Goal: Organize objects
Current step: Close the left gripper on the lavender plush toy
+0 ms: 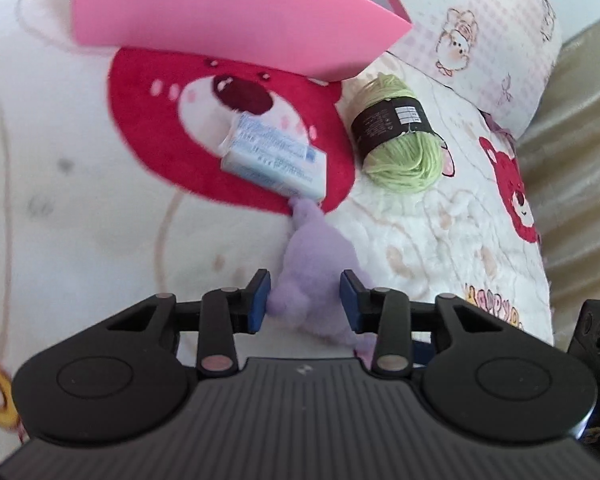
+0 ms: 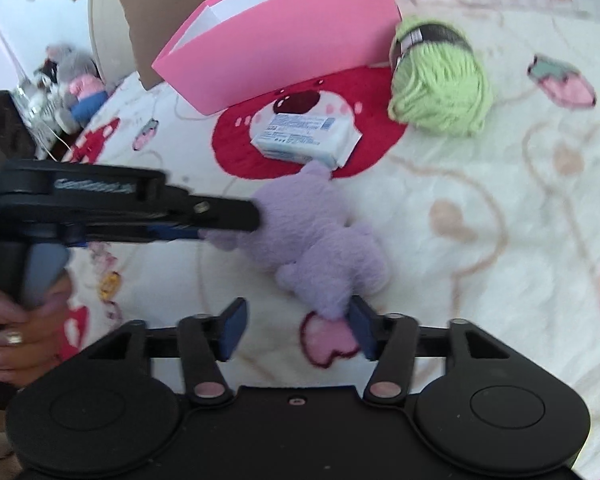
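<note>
So the left gripper (image 1: pixel 304 300) is pinching the fuzzy lilac plush (image 1: pixel 312 264) on the quilted bedspread (image 1: pixel 79 220), while the right gripper (image 2: pixel 297 328) is sitting spread, near a crinkly wipes pack (image 2: pixel 304 138) and green yarn ball (image 2: pixel 440 92).

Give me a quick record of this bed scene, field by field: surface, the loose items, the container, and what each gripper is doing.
surface: cartoon-print blanket
container: pink box, open, at the far side
loose items: purple plush toy, wrapped tissue pack, green yarn ball
tissue pack position: on the red bear print, beside the plush
left gripper: fingers closed on the plush
right gripper: fingers apart, one against the plush, not clamping
</note>
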Demonstrator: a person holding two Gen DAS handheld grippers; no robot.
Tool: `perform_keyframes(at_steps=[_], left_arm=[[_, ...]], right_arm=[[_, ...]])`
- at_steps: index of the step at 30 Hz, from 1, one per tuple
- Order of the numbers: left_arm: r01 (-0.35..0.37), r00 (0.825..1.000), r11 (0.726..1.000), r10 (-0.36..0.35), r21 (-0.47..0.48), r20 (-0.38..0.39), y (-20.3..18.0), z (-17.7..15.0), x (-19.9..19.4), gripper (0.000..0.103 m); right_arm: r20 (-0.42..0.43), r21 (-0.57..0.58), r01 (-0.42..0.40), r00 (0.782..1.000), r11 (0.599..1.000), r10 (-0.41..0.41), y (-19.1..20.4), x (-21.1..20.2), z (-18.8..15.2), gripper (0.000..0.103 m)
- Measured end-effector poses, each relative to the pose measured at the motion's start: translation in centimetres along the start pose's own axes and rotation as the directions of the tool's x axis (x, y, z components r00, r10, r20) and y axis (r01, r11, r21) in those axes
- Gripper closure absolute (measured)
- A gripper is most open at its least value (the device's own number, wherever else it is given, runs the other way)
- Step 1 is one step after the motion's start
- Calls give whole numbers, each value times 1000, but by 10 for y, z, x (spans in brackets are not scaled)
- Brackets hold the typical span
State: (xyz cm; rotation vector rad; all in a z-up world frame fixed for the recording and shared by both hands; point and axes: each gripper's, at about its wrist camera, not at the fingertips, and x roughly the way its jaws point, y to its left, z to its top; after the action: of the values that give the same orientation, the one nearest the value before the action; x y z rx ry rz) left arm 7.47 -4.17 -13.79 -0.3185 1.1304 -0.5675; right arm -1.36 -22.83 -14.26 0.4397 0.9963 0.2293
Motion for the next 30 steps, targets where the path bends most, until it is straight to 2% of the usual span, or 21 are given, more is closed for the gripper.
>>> perform_keyframes(at_steps=[5, 6, 8, 10, 13, 19, 21, 24, 25, 26, 28, 30], left_arm=[[-74, 997, 994, 72, 82, 20, -9, 7, 7, 67], [-72, 997, 993, 70, 89, 20, -10, 6, 7, 68], [-46, 999, 995, 46, 92, 6, -9, 3, 8, 76], [-69, 997, 995, 67, 75, 23, -8, -1, 7, 77], [-117, 992, 986, 111, 115, 59, -18, -8, 5, 80], [-82, 996, 996, 81, 38, 30, -15, -13, 4, 80], [-85, 996, 996, 84, 33, 33, -13, -12, 4, 79], [-90, 995, 996, 89, 27, 39, -9, -11, 8, 72], [-88, 995, 996, 87, 17, 42, -7, -10, 10, 66], [-89, 995, 996, 89, 6, 45, -5, -9, 11, 53], [-112, 992, 994, 112, 3, 51, -2, -9, 14, 42], [-86, 994, 996, 86, -9, 61, 1, -11, 13, 48]], right_arm=[[7, 94, -15, 1000, 996, 15, -4, 3, 4, 30], [8, 107, -15, 1000, 994, 15, -5, 3, 5, 30], [11, 115, -11, 1000, 993, 9, -5, 4, 6, 30], [26, 101, -8, 1000, 995, 6, -2, 3, 6, 30], [43, 49, -11, 999, 999, 9, 7, 3, 5, 29], [31, -70, 79, 997, 994, -77, 24, 11, 0, 28], [39, -79, 98, 995, 992, -95, 23, 9, 0, 29], [53, -76, 124, 991, 989, -120, 21, 7, 2, 29], [55, -76, 127, 991, 989, -123, 21, 6, 2, 29], [56, -73, 128, 991, 989, -124, 20, 6, 2, 29], [54, -68, 130, 990, 989, -127, 20, 4, 2, 29], [47, -59, 128, 991, 990, -126, 22, 4, 4, 28]])
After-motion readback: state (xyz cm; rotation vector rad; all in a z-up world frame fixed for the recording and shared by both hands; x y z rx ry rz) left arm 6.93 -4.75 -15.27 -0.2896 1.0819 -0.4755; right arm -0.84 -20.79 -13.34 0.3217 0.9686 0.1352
